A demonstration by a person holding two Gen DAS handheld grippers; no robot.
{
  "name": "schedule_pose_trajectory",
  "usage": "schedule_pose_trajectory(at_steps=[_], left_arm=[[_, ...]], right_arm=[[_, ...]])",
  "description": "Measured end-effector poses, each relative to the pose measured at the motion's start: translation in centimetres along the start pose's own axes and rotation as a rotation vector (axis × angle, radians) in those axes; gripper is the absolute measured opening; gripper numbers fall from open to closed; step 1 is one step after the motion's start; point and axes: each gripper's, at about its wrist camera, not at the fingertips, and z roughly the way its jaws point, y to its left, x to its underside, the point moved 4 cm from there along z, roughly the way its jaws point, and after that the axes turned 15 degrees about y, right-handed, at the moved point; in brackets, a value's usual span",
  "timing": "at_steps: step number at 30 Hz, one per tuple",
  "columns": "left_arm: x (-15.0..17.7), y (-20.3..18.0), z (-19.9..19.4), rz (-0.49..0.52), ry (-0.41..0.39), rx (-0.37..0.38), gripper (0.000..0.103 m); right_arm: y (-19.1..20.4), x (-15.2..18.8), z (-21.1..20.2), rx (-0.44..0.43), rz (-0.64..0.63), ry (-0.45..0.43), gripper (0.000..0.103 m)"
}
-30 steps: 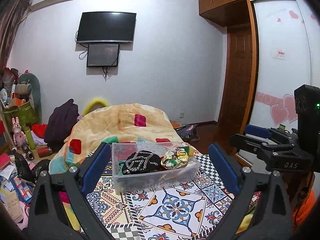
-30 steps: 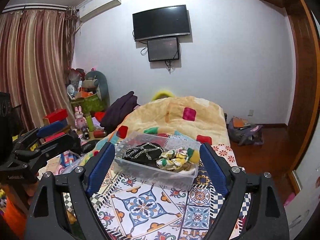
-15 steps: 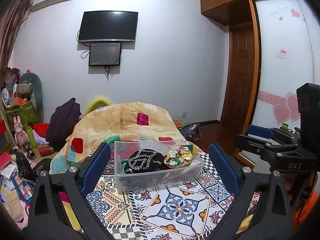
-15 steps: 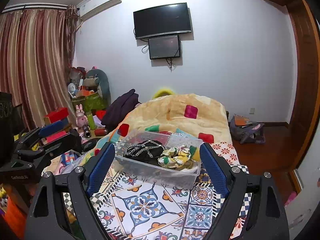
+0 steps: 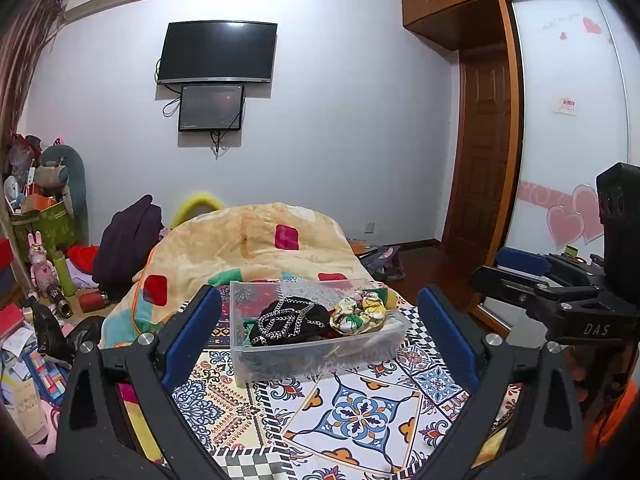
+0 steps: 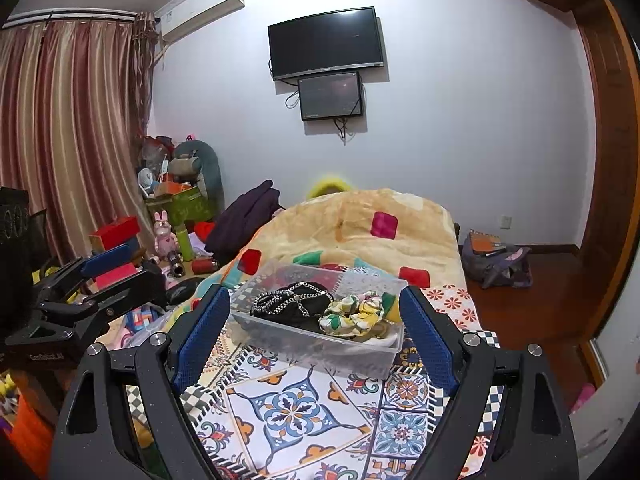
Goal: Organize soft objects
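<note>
A clear plastic bin (image 5: pixel 320 356) stands on the patterned cloth (image 5: pixel 360 408) on the bed. In it lie a black item with a silver chain (image 5: pixel 286 320) and a floral scrunchie (image 5: pixel 358 310). The bin also shows in the right wrist view (image 6: pixel 320 348), with the black chain item (image 6: pixel 294 300) and the scrunchie (image 6: pixel 352 314). My left gripper (image 5: pixel 318 334) is open and empty, held back from the bin, above the cloth. My right gripper (image 6: pixel 314 330) is open and empty, also short of the bin. Each gripper shows at the edge of the other's view.
A beige quilt (image 5: pixel 248 248) with coloured squares is heaped behind the bin. Cluttered toys and boxes (image 6: pixel 168 216) fill the floor to the left of the bed. A bag (image 6: pixel 496 260) lies on the floor to the right. A wardrobe (image 5: pixel 568 120) stands on the right.
Both grippers have drawn back and tilted up slightly, so the bin sits a little lower in both views. Both stay open and empty.
</note>
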Motion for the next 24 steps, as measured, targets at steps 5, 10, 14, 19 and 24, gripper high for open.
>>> schedule_pose_trajectory(at_steps=[5, 10, 14, 19, 24], left_arm=[[0.02, 0.02, -0.01, -0.001, 0.0, 0.0, 0.1], [0.01, 0.02, -0.01, 0.002, 0.0, 0.0, 0.1], [0.03, -0.01, -0.01, 0.002, -0.001, 0.001, 0.1], [-0.04, -0.12, -0.11, -0.001, -0.003, 0.004, 0.1], [-0.16, -0.09, 0.01, -0.006, -0.001, 0.01, 0.1]], right_arm=[[0.01, -0.04, -0.1, -0.001, 0.002, -0.002, 0.085], [0.16, -0.18, -0.15, -0.001, 0.0, -0.005, 0.085], [0.2, -0.18, -0.21, -0.001, -0.001, -0.006, 0.085], [0.23, -0.25, -0.26, -0.003, 0.0, -0.008, 0.085], [0.29, -0.32, -0.32, -0.004, -0.002, -0.011, 0.085]])
